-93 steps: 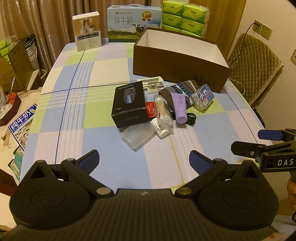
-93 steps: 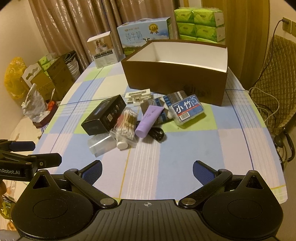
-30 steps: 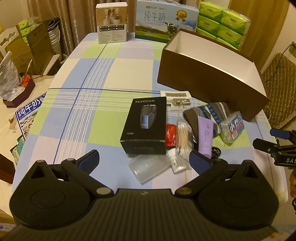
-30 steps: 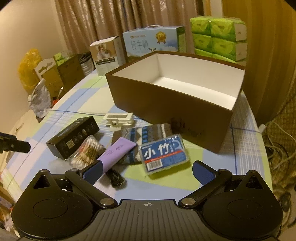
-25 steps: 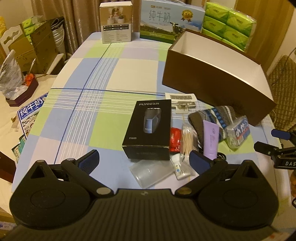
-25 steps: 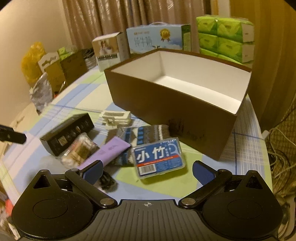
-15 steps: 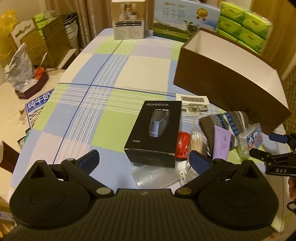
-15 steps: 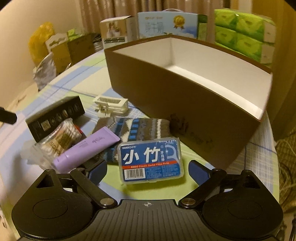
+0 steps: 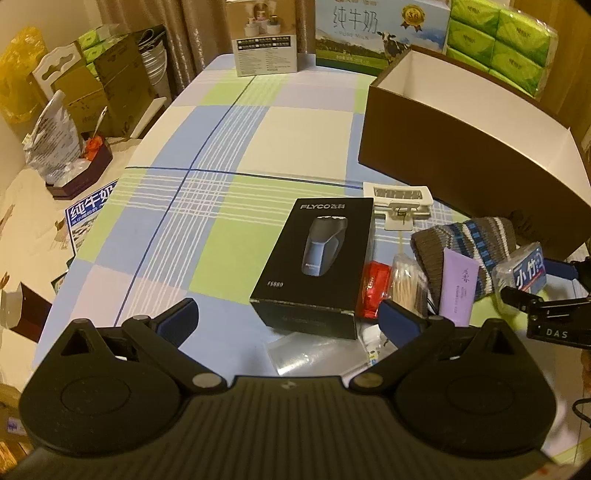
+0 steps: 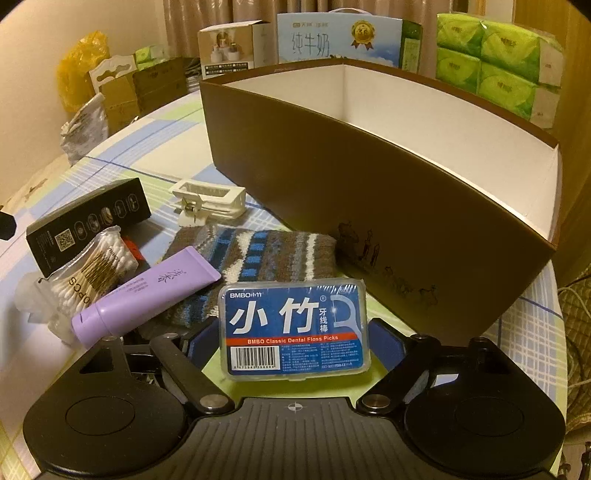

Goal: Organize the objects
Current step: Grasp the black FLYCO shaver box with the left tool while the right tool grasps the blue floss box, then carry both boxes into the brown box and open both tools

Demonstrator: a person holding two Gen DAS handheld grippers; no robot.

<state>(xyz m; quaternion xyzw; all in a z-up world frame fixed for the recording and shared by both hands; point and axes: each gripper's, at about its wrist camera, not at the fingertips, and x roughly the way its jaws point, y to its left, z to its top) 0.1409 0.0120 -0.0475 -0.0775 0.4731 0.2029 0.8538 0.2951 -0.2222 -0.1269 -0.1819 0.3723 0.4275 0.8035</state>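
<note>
A large open brown box [image 9: 461, 147] [image 10: 369, 184] with a white inside stands on the checked tablecloth. In front of it lies a pile: a black shaver box [image 9: 317, 258] [image 10: 88, 218], a white clip [image 9: 399, 199], a striped sock [image 10: 258, 251], a purple tube [image 10: 147, 291], a bag of cotton swabs [image 10: 88, 273], a red packet [image 9: 375, 284] and a clear case [image 9: 310, 350]. My right gripper [image 10: 295, 343] [image 9: 535, 280] is open and low, its fingers on either side of the blue floss-pick box [image 10: 295, 325] [image 9: 528, 271]. My left gripper [image 9: 288, 317] is open just short of the shaver box.
A milk carton [image 9: 376, 29], green tissue packs [image 9: 498, 33] and a white product box [image 9: 264, 40] line the table's far edge. Cardboard boxes and bags [image 9: 92, 92] stand off the table's left side. A padded chair [image 10: 576, 332] is at the right.
Both grippers have moved forward to the pile. The right one has dropped low, so the floss-pick box now sits between its fingers. No object has been shifted.
</note>
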